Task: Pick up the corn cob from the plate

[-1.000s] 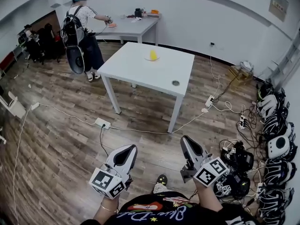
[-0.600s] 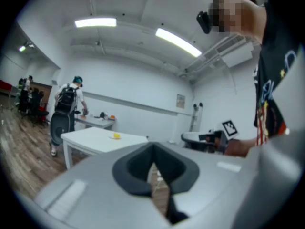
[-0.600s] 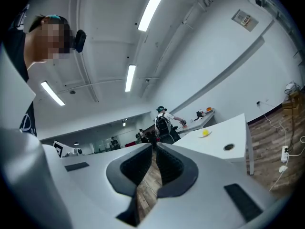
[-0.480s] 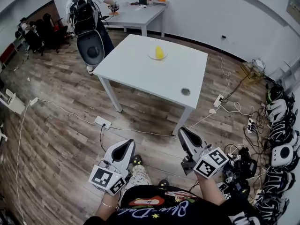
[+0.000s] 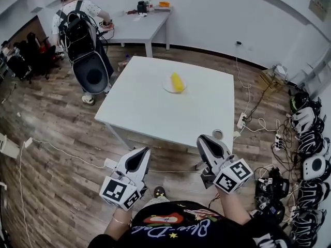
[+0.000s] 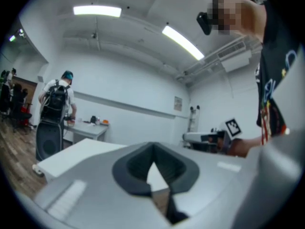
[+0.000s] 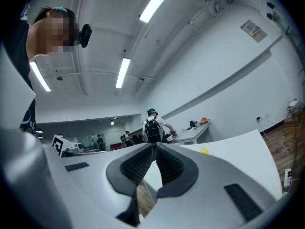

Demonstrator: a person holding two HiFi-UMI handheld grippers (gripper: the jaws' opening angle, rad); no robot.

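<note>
A yellow corn cob lies on a small white plate toward the far side of a white table. Both grippers are held level at the table's near edge, well short of the plate. My left gripper is shut with nothing in it; in its own view the left gripper has its tips meeting and the table lies ahead. My right gripper is also shut and empty. In the right gripper view the right gripper points over the table, with the corn cob a small yellow spot beyond.
A person with a backpack stands at a second table behind on the left. A round grommet sits at the white table's near right corner. Cables and several headsets lie on the wooden floor at right.
The white table has come much nearer and now reaches both grippers. Both grippers moved forward together and stayed shut. The person with the backpack has shifted in the picture.
</note>
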